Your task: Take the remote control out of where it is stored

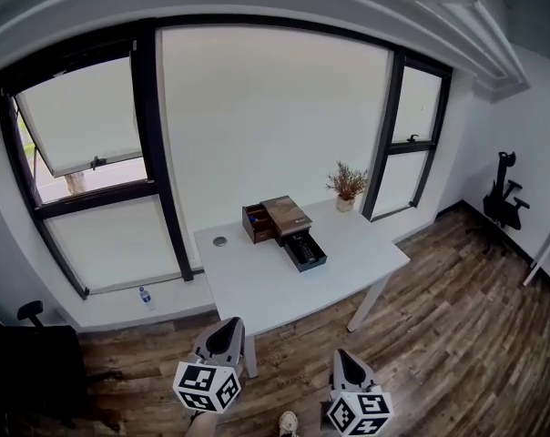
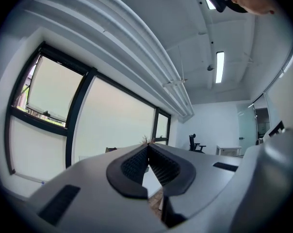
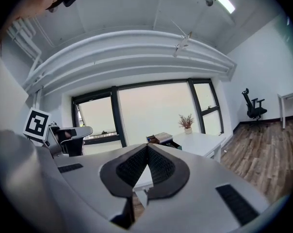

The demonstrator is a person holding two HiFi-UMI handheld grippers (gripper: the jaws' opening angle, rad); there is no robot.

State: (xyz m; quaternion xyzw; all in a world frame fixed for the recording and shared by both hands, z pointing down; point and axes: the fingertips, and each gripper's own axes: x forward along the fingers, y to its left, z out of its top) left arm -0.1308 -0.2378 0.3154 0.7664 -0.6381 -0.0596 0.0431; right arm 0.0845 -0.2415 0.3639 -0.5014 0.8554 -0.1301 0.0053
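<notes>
Pose: left gripper level, fingers closed, empty | right gripper near-level, fingers closed, empty | table ahead

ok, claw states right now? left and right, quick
Left grey claw: closed, jaws meeting at the tips, holding nothing.
Right grey claw: closed, holding nothing.

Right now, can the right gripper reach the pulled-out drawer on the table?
Probably not yet: the right gripper, shut, hangs short of the table, well away from the pulled-out drawer. Nothing stands between them.
</notes>
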